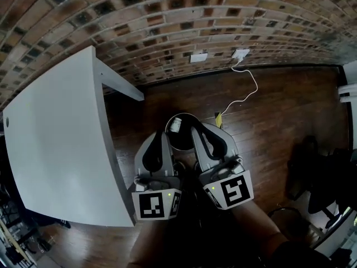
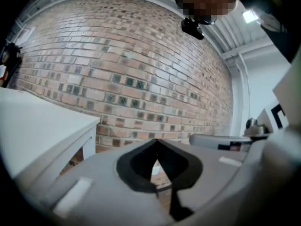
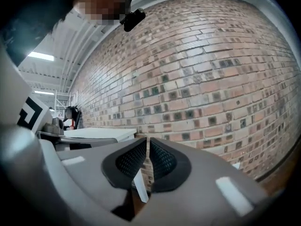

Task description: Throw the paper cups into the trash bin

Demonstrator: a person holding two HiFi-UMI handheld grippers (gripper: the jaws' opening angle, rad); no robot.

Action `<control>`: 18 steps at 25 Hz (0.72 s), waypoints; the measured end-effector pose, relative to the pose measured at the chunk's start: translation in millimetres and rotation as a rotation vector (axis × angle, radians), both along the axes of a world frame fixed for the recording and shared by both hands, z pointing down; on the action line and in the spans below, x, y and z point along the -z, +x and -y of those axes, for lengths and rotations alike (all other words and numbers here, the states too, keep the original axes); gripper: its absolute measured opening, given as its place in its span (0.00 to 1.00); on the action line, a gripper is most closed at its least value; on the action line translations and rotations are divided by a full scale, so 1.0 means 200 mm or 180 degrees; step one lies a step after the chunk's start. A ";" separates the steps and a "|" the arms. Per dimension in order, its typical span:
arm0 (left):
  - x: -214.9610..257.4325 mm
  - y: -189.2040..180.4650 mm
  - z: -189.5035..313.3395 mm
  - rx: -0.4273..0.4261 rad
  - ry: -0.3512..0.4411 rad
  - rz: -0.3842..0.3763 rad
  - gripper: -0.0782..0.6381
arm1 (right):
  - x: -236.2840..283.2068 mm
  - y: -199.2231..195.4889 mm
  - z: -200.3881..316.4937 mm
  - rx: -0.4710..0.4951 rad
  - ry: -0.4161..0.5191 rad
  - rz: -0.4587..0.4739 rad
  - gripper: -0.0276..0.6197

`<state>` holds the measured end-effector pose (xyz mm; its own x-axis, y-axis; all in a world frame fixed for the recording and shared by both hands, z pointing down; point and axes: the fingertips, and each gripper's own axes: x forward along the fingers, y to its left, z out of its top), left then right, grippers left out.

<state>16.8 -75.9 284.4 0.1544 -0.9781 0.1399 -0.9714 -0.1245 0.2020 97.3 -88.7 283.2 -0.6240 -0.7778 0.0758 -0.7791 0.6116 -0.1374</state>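
A pale thing that looks like a paper cup (image 1: 175,125) lies inside the round black trash bin (image 1: 188,116), close to its left wall. The bin stands on the dark wooden floor (image 1: 268,133), just beside the near corner of the white table (image 1: 56,133) and a little out from the brick wall (image 1: 167,27). No other cup is in sight: none shows on the part of the table top that is in view, and none on the floor around the bin

The left gripper (image 1: 163,135) and the right gripper (image 1: 196,128) are held side by side above the bin, pointing toward the wall. In each gripper's own view the two black pads meet at their tips with nothing pinched between them, so both are closed and empty

A white cable (image 1: 248,91) runs from a wall socket (image 1: 241,53) across the floor to the right of the bin, well clear of it

As a judgement, the throwing looks done for at least one cup. If more cups remain they are outside these views; otherwise the task is at or near its end
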 end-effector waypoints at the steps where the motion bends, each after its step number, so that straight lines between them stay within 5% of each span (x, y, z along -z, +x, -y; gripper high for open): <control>1: 0.07 0.00 -0.01 -0.0008 0.0032 -0.0005 0.12 | 0.08 0.00 -0.02 0.0007 0.0023 0.0041 0.08; 10: 0.66 0.07 -0.22 -0.0314 0.0434 -0.0061 0.12 | 0.69 0.04 -0.18 0.0068 0.0353 0.0234 0.05; 18: 0.90 0.02 -0.31 -0.0238 0.0530 0.0097 0.12 | 1.01 0.05 -0.26 0.0198 0.0718 0.0296 0.05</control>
